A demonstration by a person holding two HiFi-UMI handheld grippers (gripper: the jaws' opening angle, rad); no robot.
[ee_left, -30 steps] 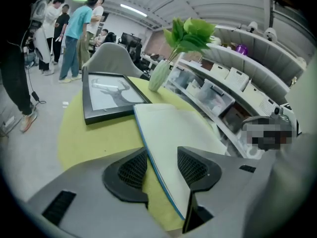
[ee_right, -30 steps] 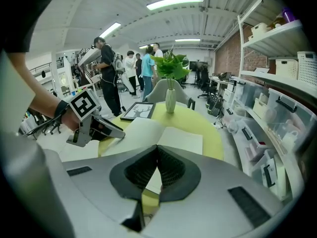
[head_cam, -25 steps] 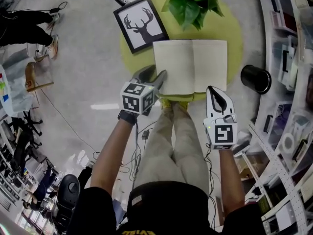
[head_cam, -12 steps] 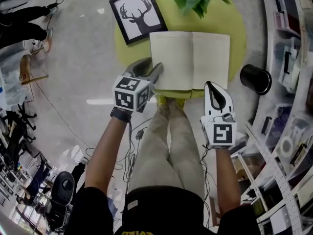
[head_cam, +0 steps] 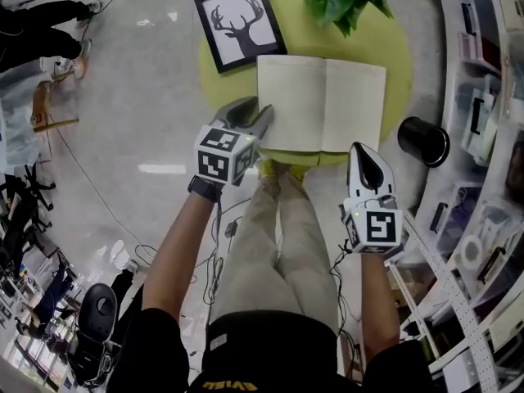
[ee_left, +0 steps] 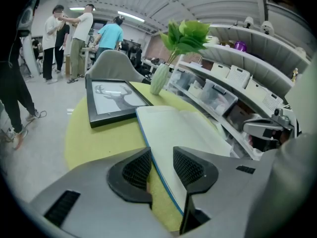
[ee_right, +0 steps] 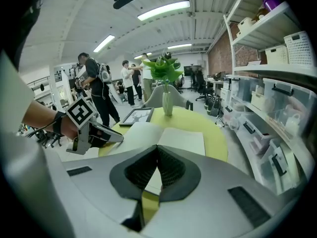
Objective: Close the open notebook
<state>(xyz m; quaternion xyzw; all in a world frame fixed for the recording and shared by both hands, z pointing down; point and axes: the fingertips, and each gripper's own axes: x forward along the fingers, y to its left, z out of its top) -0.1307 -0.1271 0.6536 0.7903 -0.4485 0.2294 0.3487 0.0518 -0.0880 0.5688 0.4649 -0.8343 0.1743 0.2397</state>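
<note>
The notebook [head_cam: 321, 105] lies open, pages up, on the round green counter [head_cam: 393, 47], just beside a framed deer picture [head_cam: 241, 23]. The left gripper [head_cam: 255, 117] has its jaws closing around the notebook's left edge, with the pads not yet pressing on it. The right gripper [head_cam: 364, 155] hangs by the notebook's near right corner, its jaws together and empty.

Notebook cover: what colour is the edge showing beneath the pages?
Blue. It runs down the left side of the notebook, clearest in the left gripper view.
</note>
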